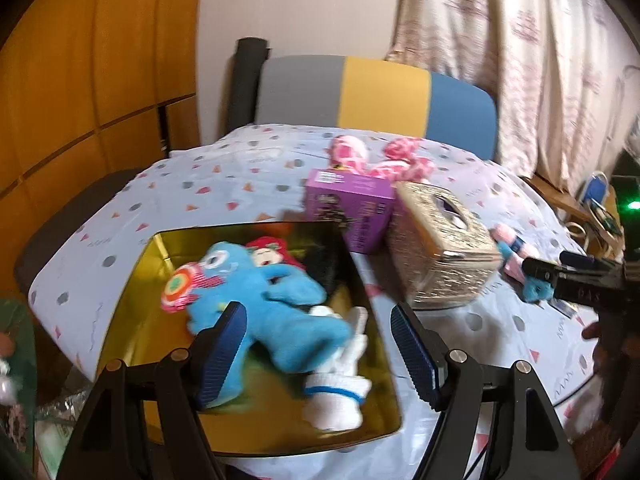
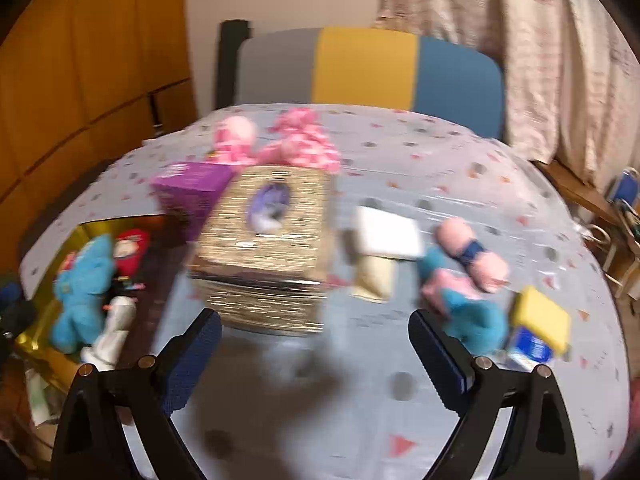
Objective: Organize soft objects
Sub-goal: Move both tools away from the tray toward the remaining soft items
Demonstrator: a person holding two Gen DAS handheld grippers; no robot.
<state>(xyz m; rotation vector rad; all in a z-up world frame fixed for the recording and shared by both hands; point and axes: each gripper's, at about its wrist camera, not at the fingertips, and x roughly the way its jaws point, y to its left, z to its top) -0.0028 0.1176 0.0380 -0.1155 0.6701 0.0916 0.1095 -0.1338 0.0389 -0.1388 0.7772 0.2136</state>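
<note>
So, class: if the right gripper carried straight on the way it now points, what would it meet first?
Probably the gold tissue box, which sits just ahead between the open fingers of the right gripper; blur leaves depth uncertain.

Round table in a pale blue cloth, spread with boxes and soft toys

The table (image 2: 400, 380), covered in a pale blue cloth dotted with grey spots and pink triangles, carries a gold tray (image 1: 168, 252) at its left, a purple cardboard box (image 1: 352, 204) just beside a glittery gold tissue box (image 1: 440, 248), a pink-and-white plush toy (image 2: 280, 144) behind them, a white square pad (image 2: 388, 232), a pink-and-blue plush toy (image 2: 468, 264) and a yellow sponge (image 2: 544, 316) at the right.
</note>
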